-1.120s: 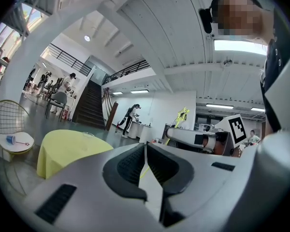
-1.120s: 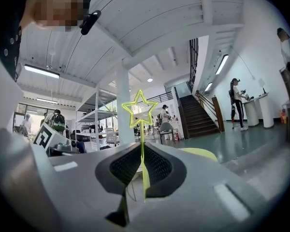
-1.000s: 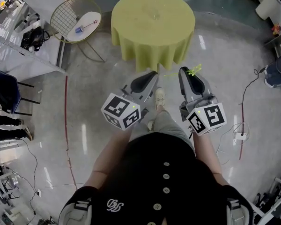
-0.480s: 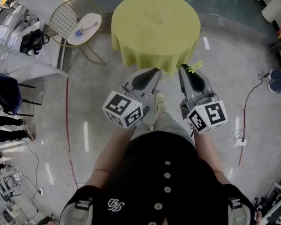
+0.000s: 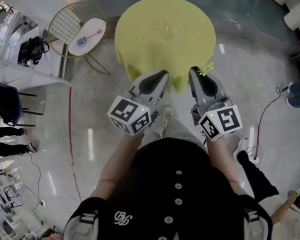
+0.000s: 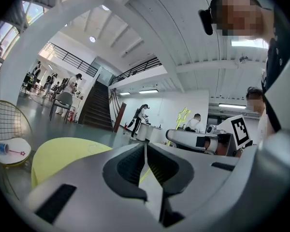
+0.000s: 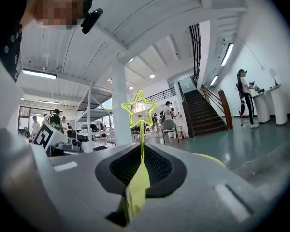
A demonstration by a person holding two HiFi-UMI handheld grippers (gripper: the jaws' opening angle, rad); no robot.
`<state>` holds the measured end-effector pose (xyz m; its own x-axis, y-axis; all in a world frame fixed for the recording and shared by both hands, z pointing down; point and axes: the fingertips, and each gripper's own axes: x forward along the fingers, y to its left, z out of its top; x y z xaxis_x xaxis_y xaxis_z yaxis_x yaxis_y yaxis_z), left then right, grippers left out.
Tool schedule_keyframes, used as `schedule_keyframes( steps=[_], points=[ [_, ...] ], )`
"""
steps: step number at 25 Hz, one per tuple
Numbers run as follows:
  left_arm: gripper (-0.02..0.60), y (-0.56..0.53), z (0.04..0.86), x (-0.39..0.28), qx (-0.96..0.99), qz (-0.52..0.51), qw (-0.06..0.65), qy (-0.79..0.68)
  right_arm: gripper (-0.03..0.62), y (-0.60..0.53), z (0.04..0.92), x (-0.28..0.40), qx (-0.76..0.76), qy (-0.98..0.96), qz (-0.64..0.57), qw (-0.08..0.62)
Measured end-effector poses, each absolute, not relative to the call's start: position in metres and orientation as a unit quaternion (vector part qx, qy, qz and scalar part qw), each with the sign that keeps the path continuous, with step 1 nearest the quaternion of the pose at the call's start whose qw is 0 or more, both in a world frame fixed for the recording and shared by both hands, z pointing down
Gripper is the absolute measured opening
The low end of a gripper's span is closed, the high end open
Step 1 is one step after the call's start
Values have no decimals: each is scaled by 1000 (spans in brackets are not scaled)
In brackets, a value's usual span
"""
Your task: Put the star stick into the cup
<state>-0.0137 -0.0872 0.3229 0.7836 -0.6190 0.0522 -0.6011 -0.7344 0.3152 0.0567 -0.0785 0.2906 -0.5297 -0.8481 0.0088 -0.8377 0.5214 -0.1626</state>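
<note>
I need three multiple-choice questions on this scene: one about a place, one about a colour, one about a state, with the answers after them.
1. Where is the star stick? A in the right claw; B in a basket; C on a plate.
2. What colour is the tablecloth? A red; B yellow-green; C black.
3. How is the left claw? A wide open; B shut on a spoon; C shut and empty.
Answers: 1 A, its stem is pinched between the jaws; 2 B, the head view shows it yellow-green; 3 C, its jaws meet with nothing between them.
</note>
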Motion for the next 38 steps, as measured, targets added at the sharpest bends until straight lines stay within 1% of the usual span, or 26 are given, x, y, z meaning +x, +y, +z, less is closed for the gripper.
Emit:
schedule_keyframes(
  steps=[4, 13, 26, 38],
  points=[
    [23, -119, 321, 3, 930, -28, 157, -332, 18, -111, 291, 72, -476, 876, -74, 36],
    [24, -185, 314, 13, 930, -27, 147, -335, 18, -177, 284, 75, -460, 884, -66, 39],
    [23, -203, 330, 28, 925, -22, 163, -343, 17, -201, 290, 87, -453, 887, -75, 44],
    [23, -220, 331, 13, 915, -27, 168, -366, 17, -221, 291, 83, -448, 889, -79, 44]
  ],
)
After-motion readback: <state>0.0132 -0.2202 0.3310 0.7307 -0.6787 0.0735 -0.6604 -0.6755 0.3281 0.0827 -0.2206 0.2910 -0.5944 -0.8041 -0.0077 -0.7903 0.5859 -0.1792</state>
